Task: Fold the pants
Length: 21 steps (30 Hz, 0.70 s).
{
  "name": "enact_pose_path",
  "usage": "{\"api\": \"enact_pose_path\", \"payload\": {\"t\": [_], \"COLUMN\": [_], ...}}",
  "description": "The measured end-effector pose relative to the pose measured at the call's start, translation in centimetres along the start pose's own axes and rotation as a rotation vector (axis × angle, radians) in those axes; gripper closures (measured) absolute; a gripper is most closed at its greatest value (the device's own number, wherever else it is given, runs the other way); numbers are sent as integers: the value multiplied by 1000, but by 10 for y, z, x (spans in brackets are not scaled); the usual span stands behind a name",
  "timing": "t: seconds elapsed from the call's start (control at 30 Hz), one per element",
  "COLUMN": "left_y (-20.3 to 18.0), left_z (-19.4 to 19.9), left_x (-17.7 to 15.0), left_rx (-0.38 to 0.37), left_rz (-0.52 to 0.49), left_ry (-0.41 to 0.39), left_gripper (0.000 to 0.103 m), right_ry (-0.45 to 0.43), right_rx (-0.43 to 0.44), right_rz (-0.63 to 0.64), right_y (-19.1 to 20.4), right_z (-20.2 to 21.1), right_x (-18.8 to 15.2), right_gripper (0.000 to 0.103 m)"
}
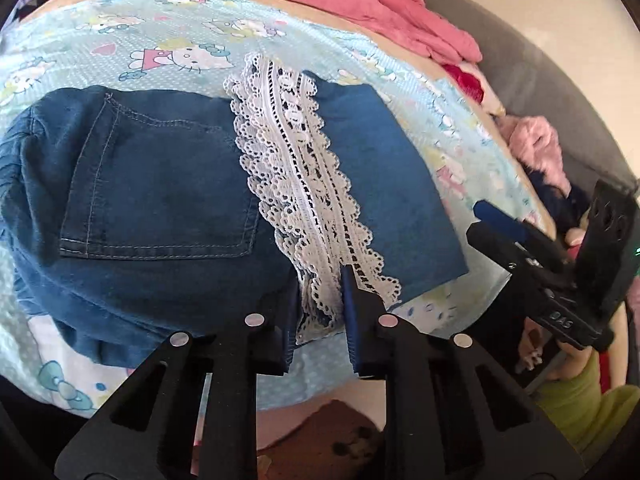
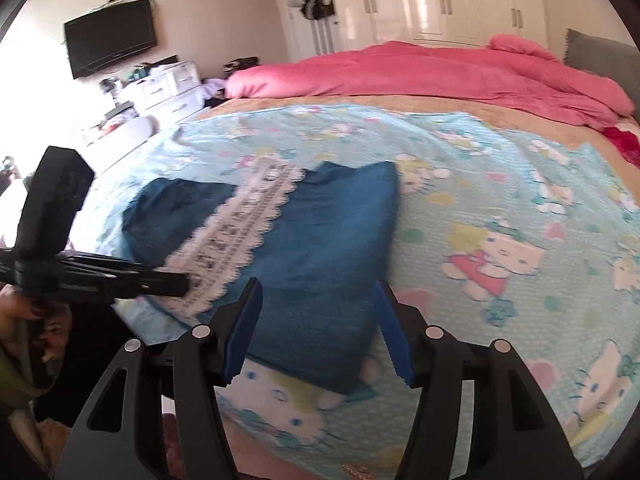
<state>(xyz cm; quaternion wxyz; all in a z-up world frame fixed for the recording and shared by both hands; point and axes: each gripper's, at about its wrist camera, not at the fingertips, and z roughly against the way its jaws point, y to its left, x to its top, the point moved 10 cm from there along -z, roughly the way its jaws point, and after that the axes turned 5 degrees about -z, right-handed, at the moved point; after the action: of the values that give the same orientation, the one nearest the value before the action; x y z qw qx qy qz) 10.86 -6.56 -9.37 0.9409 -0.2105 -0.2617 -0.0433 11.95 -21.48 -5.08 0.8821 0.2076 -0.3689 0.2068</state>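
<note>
The blue denim pants (image 1: 160, 184) lie folded on the cartoon-cat sheet (image 1: 160, 28), back pocket up, with a white lace hem (image 1: 304, 184) across them. My left gripper (image 1: 320, 304) is shut on the near end of that lace hem, with bunched lace and denim edge between its pads. In the right wrist view the pants (image 2: 320, 240) and lace (image 2: 240, 232) sit at centre left, and the left gripper (image 2: 176, 280) reaches in from the left. My right gripper (image 2: 316, 332) stands open just above the pants' near right corner; it shows again as the right gripper (image 1: 500, 220) at the far right.
A pink duvet (image 2: 440, 72) is heaped along the far side of the bed, with a grey headboard (image 1: 520, 40) at the right. Loose clothes (image 1: 536, 148) are piled by the headboard. The bed's near edge runs just under both grippers. A wall TV (image 2: 110, 38) hangs beyond.
</note>
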Motion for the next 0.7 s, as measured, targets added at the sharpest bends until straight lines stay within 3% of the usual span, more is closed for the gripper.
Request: {"api": "enact_pose_path", "payload": {"t": [0.13,0.3,0.47,0.63,0.7], "left_y": [1,0,1,3,6], "left_z": [-8,-8,-7,9,22], "left_x": [-3,-3,-4,3,10], "left_rx": [6,7,5,32,55], "left_rz": [3,-8,-12,-27,-40], "left_ry": [23,25,24,-26,-71], "left_gripper": [87,83,80,67,67], "right_ry": [65,178,190,170,129], "right_rx": [-29,-26,-17,-15,-23], "right_rz": [59,39,4,1,-2], "right_y": [5,-2,-7,-7,-8], "right_z": [-17,-35,-32,-27,-19], "right_x": [-13,-32,-36,-35,-28], "right_gripper": [47,47,47,47,39]}}
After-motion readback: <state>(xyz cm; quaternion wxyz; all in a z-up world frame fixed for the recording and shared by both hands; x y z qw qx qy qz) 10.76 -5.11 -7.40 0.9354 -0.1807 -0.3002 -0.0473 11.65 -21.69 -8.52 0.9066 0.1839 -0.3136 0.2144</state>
